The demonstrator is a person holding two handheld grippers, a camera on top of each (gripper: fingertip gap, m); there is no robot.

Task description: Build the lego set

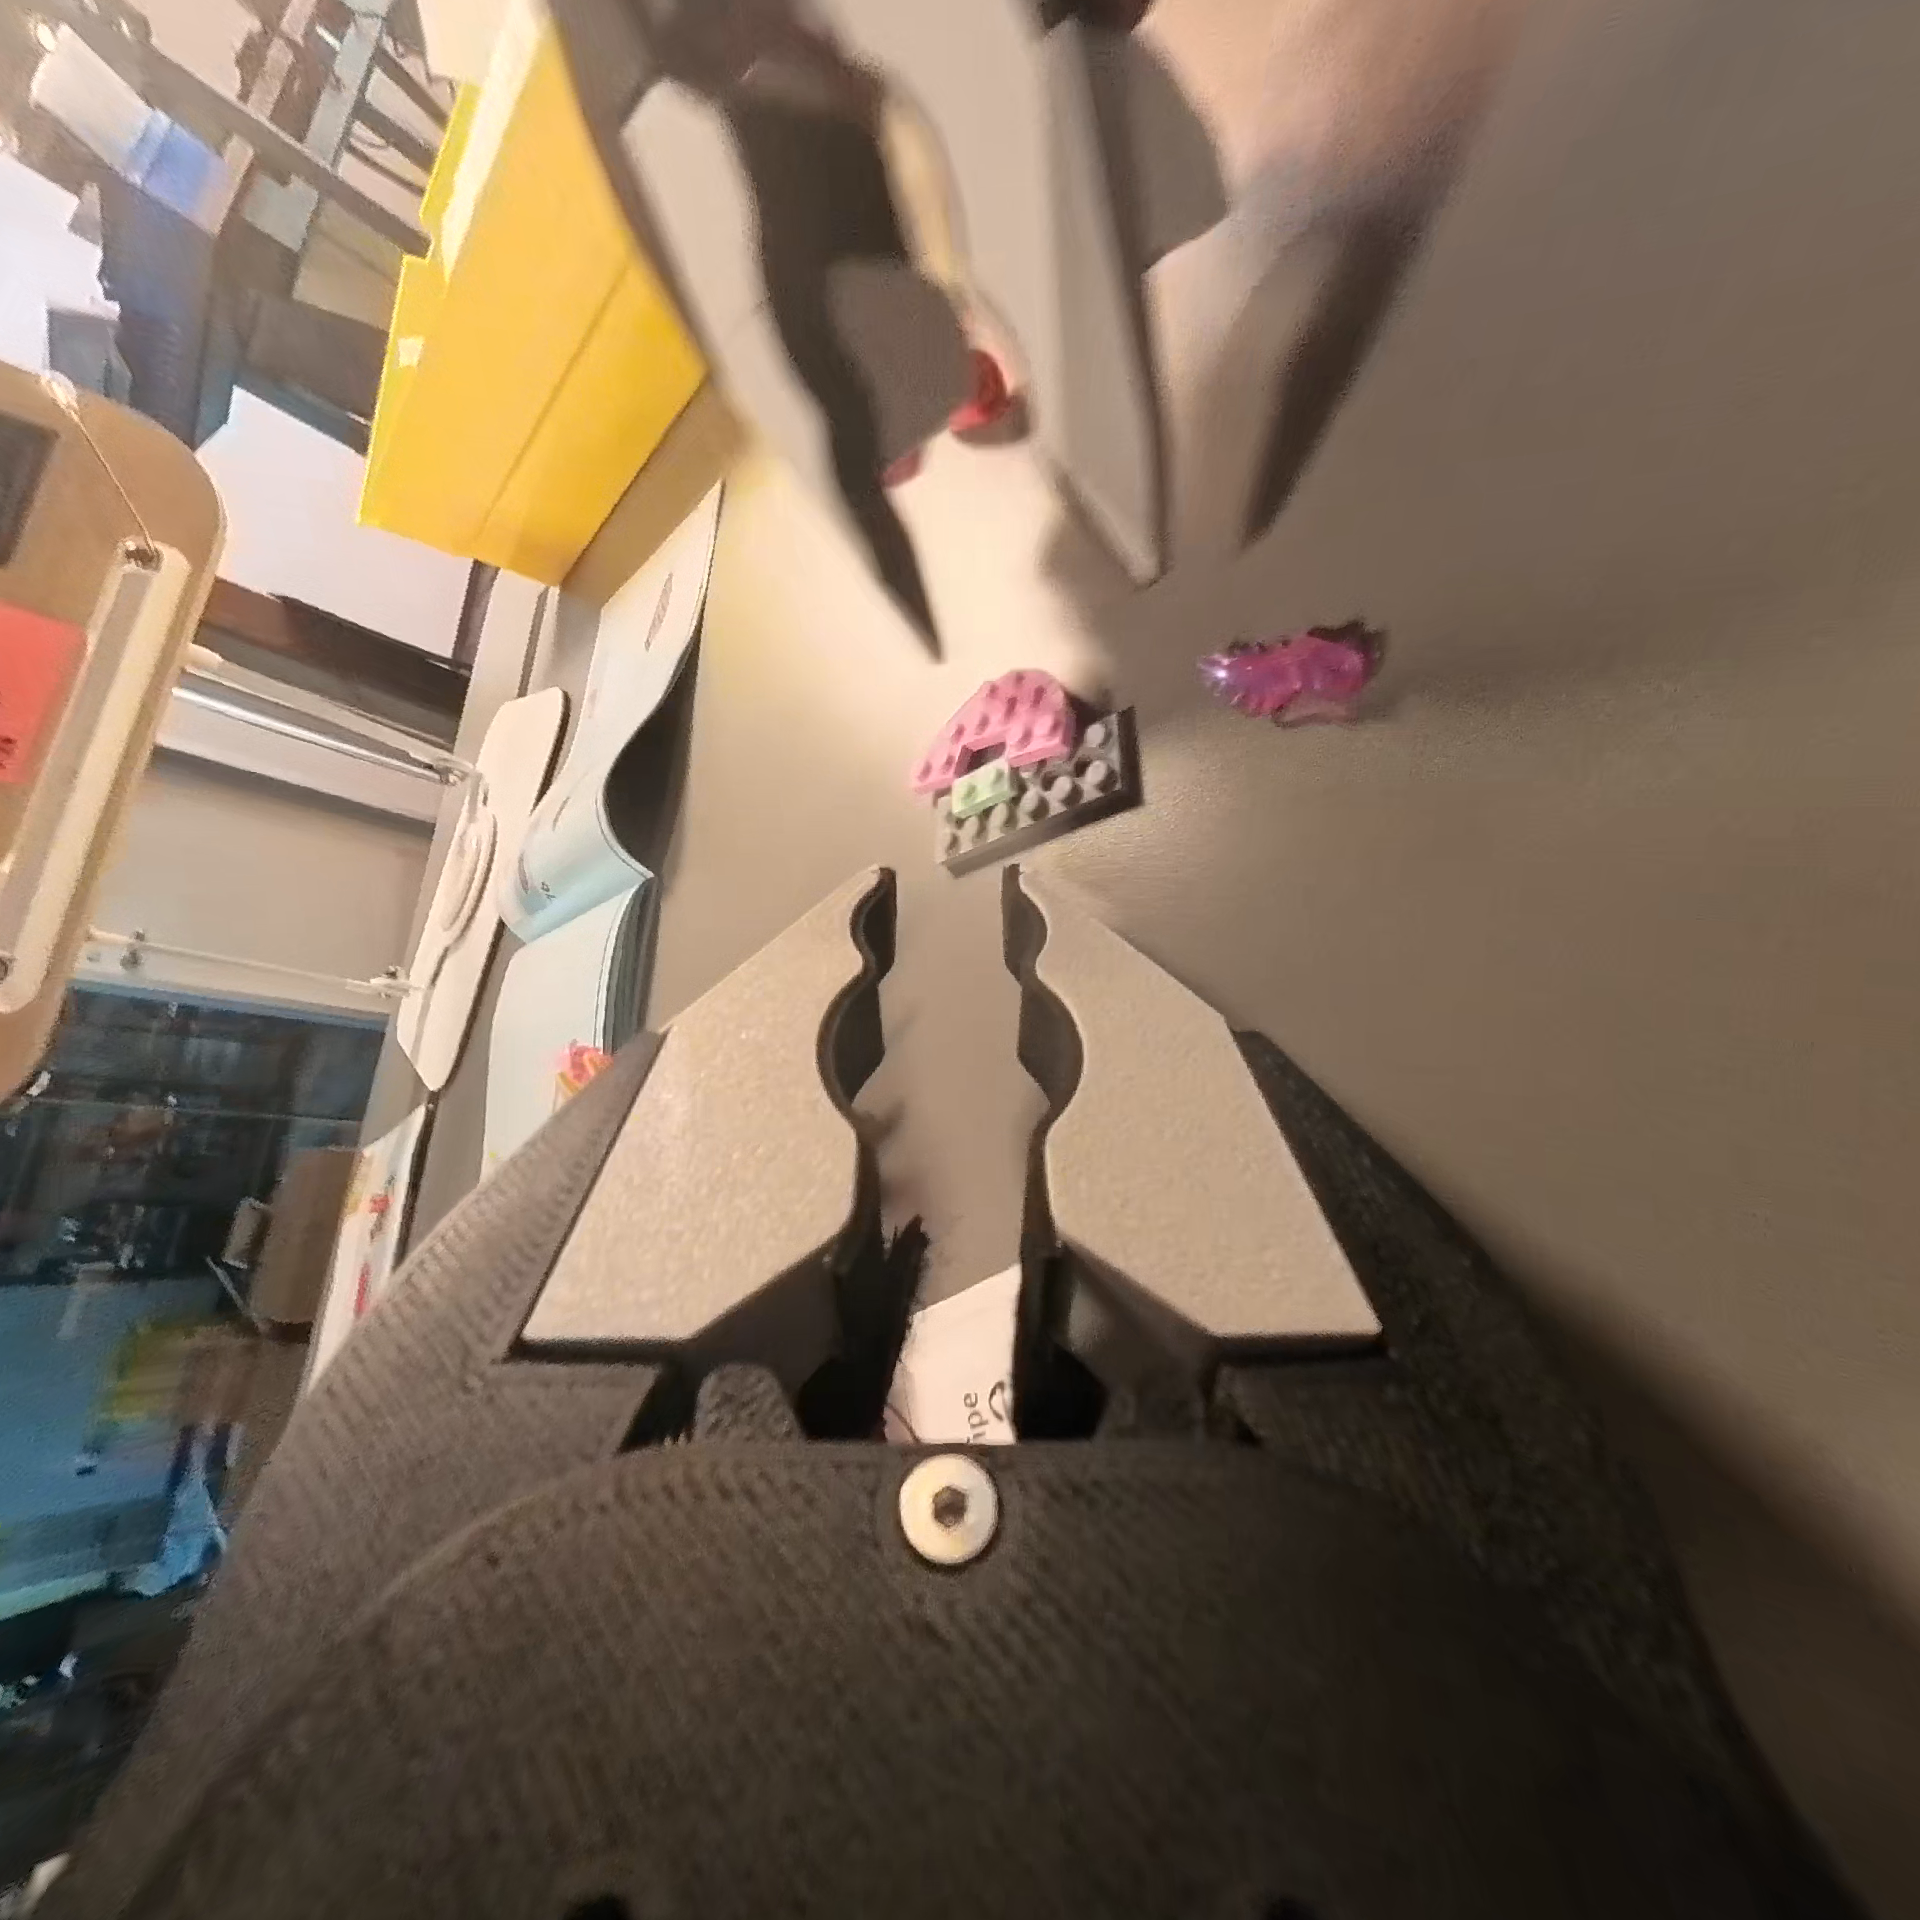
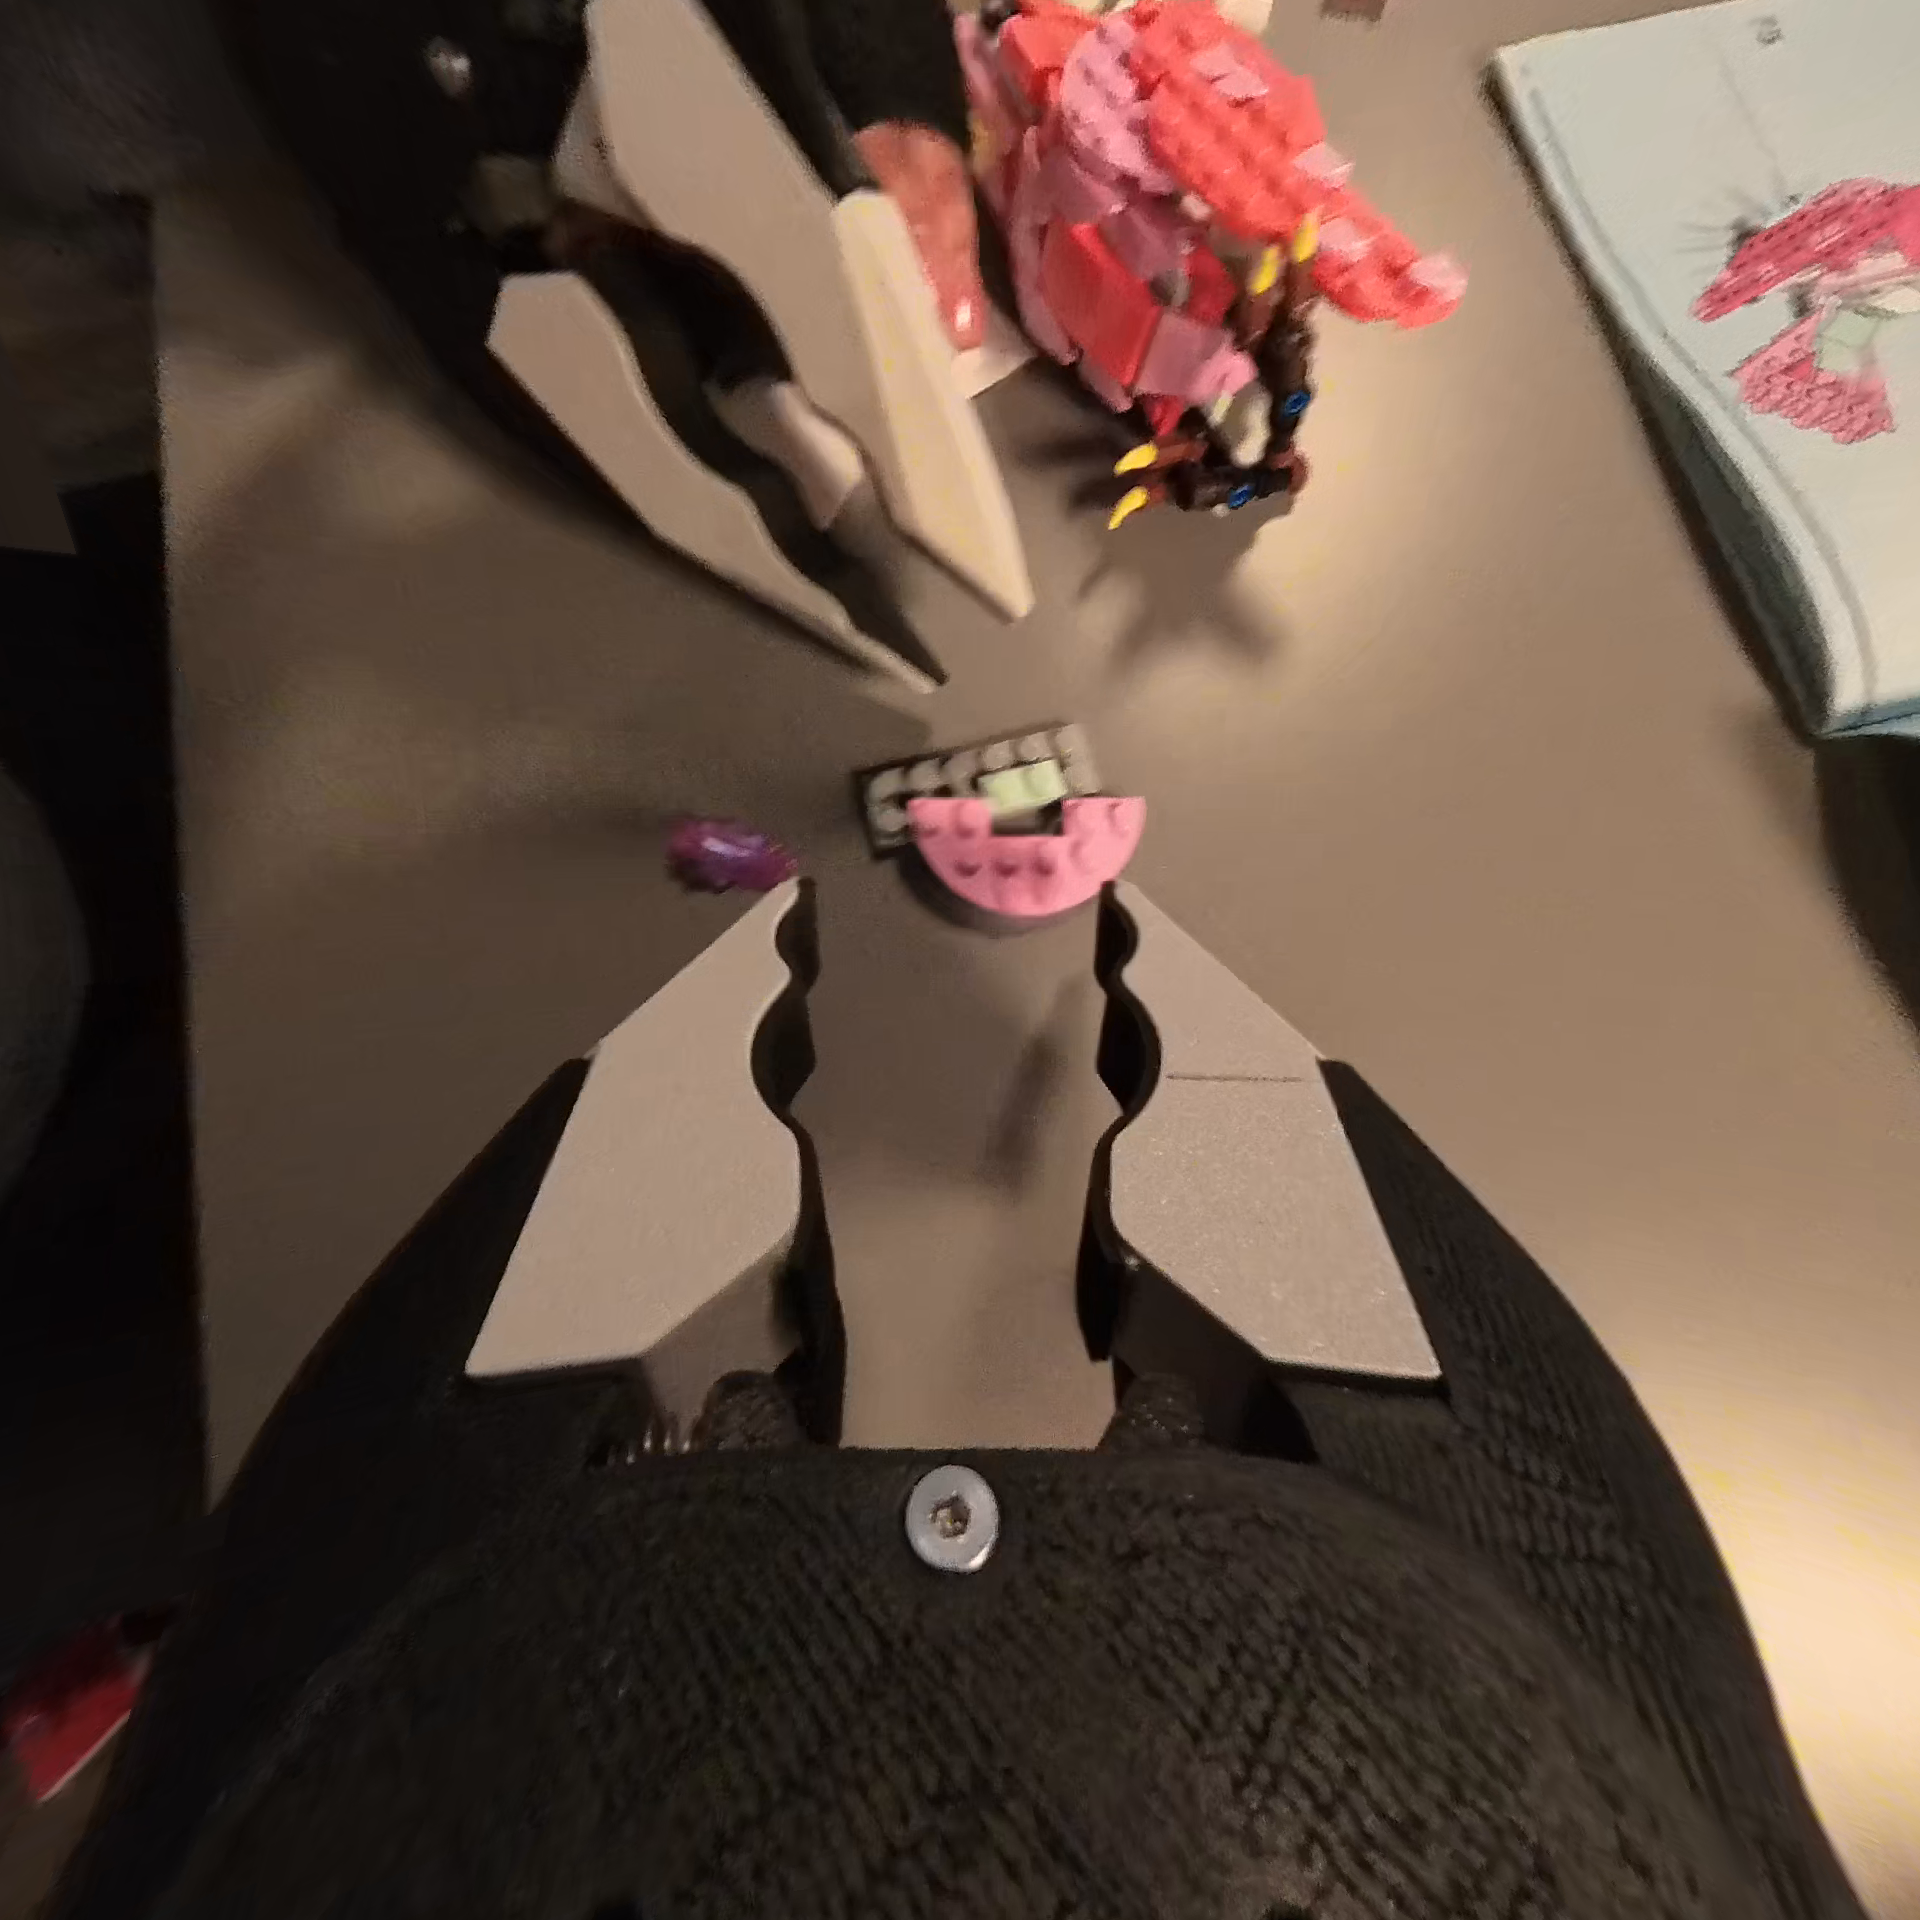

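A small brick assembly lies on the grey table (image 1: 1507, 935): a dark grey plate (image 1: 1049, 810) carrying a pink half-round plate (image 1: 992, 727) and a light green brick. My left gripper (image 1: 948, 883) is open with a narrow gap and empty, its tips just short of the plate's edge. My right gripper (image 2: 954, 896) is open wide and empty, its tips on either side of the pink half-round plate (image 2: 1023, 862) without touching it. Each gripper shows blurred in the other's view, the right (image 1: 1034, 608) and the left (image 2: 977, 644). A purple translucent piece (image 1: 1288, 670) lies beside the assembly.
A large red and pink brick model (image 2: 1174, 239) stands beyond the assembly. An open light blue booklet (image 2: 1714, 312) lies at the right, and also shows in the left wrist view (image 1: 613, 831). A yellow box (image 1: 530, 312) sits at the table's edge.
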